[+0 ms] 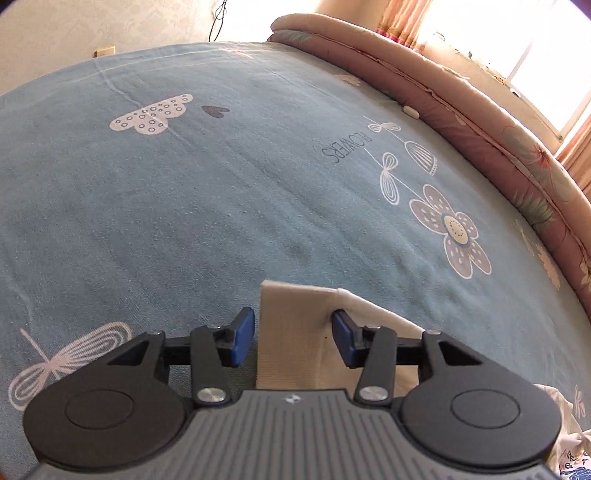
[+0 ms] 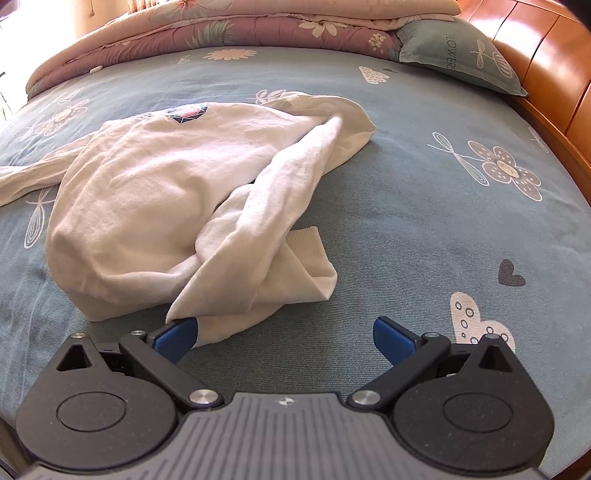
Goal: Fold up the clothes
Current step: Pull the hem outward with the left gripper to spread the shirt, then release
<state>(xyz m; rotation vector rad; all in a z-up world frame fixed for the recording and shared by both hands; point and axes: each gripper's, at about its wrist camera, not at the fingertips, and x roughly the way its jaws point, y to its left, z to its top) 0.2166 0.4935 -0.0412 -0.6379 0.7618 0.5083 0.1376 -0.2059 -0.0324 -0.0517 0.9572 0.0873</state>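
A cream sweater [image 2: 155, 184] with a dark printed badge [image 2: 186, 110] lies crumpled on the blue flowered bedsheet [image 2: 406, 206]. One sleeve is folded across its body and ends in a ribbed cuff [image 2: 310, 243]; the other sleeve [image 2: 22, 177] trails off to the left. My right gripper [image 2: 286, 326] is open wide at the sweater's near edge, its left finger [image 2: 177, 334] touching the cloth. In the left wrist view a ribbed cuff [image 1: 288, 302] lies flat between the pads of my left gripper [image 1: 293, 325], which is open, with a gap at the left pad [image 1: 243, 332].
A folded pink floral quilt [image 2: 221, 26] runs along the far side of the bed, also seen as a quilt [image 1: 480, 122] below a bright curtained window [image 1: 535, 55]. A blue pillow [image 2: 454, 51] leans on the wooden headboard [image 2: 546, 66]. A small white object [image 1: 410, 110] lies by the quilt.
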